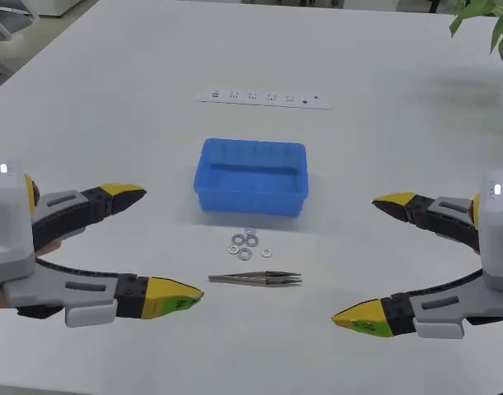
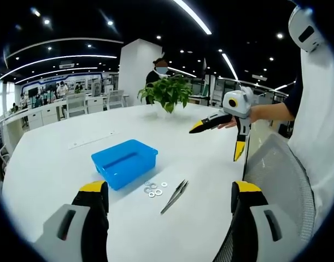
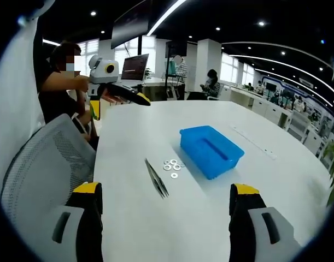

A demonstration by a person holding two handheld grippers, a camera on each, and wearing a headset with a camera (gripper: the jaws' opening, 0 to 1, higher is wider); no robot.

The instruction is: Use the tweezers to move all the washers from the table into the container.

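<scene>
Left gripper [image 1: 173, 243] and right gripper [image 1: 353, 259] hover, jaws wide, either side of the tweezers [image 1: 255, 279] and washers [image 1: 247, 244].

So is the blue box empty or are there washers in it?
Empty: the floor of the blue box looks bare, and the washers lie on the table between it and the tweezers.

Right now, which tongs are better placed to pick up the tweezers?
Probably left. The left tongs hang open with one tip close to the near end of the tweezers. The right tongs, also open, sit slightly farther off.
</scene>
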